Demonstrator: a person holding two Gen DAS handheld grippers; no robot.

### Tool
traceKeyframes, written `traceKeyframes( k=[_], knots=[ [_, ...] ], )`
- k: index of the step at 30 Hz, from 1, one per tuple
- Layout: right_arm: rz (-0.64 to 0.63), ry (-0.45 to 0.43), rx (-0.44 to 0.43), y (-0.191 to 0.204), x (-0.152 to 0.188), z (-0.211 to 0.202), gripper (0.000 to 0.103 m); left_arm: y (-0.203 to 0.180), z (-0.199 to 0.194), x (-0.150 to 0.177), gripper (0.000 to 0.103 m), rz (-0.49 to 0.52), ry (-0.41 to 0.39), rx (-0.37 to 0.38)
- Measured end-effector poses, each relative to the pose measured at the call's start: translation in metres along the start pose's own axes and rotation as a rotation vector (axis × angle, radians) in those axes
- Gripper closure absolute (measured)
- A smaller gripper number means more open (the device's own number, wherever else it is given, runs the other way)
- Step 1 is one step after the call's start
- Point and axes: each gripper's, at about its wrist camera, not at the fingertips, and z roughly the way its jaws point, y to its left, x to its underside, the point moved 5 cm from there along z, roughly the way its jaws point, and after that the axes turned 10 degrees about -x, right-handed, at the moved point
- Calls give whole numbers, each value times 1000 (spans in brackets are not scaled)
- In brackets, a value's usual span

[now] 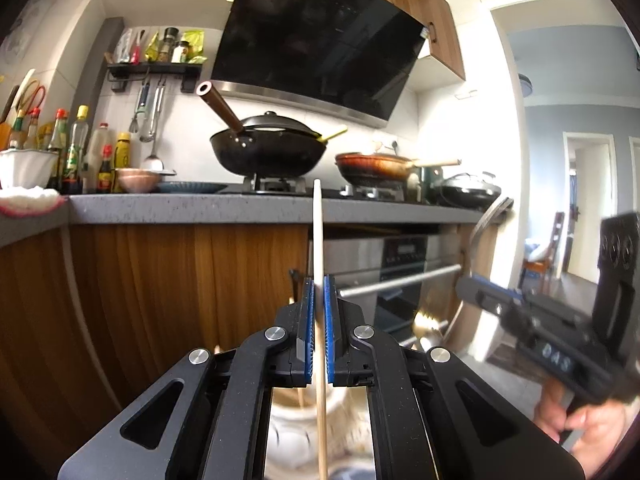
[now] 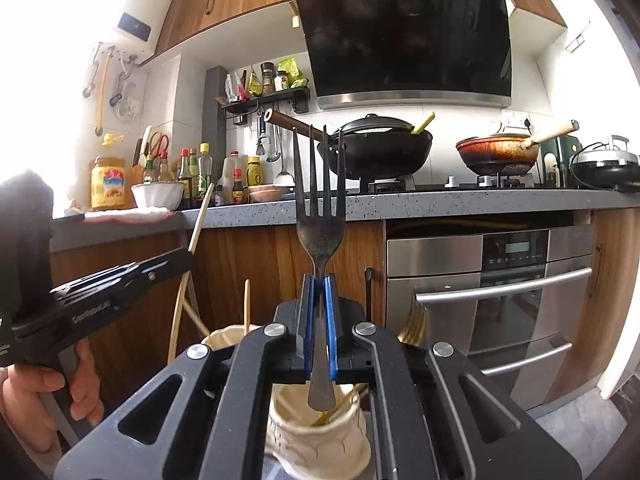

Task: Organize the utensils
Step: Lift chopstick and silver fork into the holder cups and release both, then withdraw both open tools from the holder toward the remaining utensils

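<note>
My left gripper (image 1: 319, 286) is shut on a pale wooden chopstick (image 1: 317, 232) that stands upright between its blue pads and runs down below them. In the right wrist view the left gripper (image 2: 182, 258) is at the left with that chopstick (image 2: 200, 218). My right gripper (image 2: 319, 280) is shut on a dark metal fork (image 2: 320, 208), tines up, handle end hanging just above a cream ceramic holder (image 2: 320, 436) that contains gold-coloured utensils. The right gripper (image 1: 466, 288) shows blurred at the right of the left wrist view. The holder (image 1: 288, 432) is partly hidden under the left gripper.
A grey counter (image 2: 440, 200) carries a black wok (image 2: 376, 148), a brown pan (image 2: 498, 154), sauce bottles (image 2: 192, 178) and a white bowl (image 2: 158, 194). A steel oven (image 2: 488, 292) sits below. A second cream cup (image 2: 224, 338) holds a chopstick.
</note>
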Motion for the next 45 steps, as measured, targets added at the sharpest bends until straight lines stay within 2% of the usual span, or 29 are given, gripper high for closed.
traceKeyframes(
  k=[8, 15, 22, 27, 33, 38, 40, 42, 44, 45],
  knots=[
    [49, 24, 19, -16, 19, 32, 98, 6, 43, -18, 98, -27, -32, -64],
    [30, 83, 19, -19, 40, 52, 98, 3, 53, -18, 98, -2, -47, -73],
    [10, 168, 5, -13, 61, 63, 98, 9, 60, 17, 98, -24, 33, -68],
    [16, 229, -5, -13, 76, 67, 98, 10, 55, 43, 97, 0, 81, -75],
    [29, 249, -11, -13, 80, 69, 98, 14, 45, 62, 97, -2, 108, -73],
    [16, 246, -12, -10, 78, 66, 96, 14, 36, 65, 97, 7, 110, -79],
    [17, 245, -13, -8, 77, 63, 92, 14, 32, 64, 96, 9, 108, -80],
    [15, 239, -15, -7, 76, 58, 78, 13, 26, 64, 88, 15, 100, -90],
    [12, 235, -13, -5, 73, 53, 74, 12, 21, 64, 82, 19, 97, -92],
    [11, 232, -11, -4, 71, 50, 68, 11, 18, 64, 77, 21, 98, -91]
  ],
)
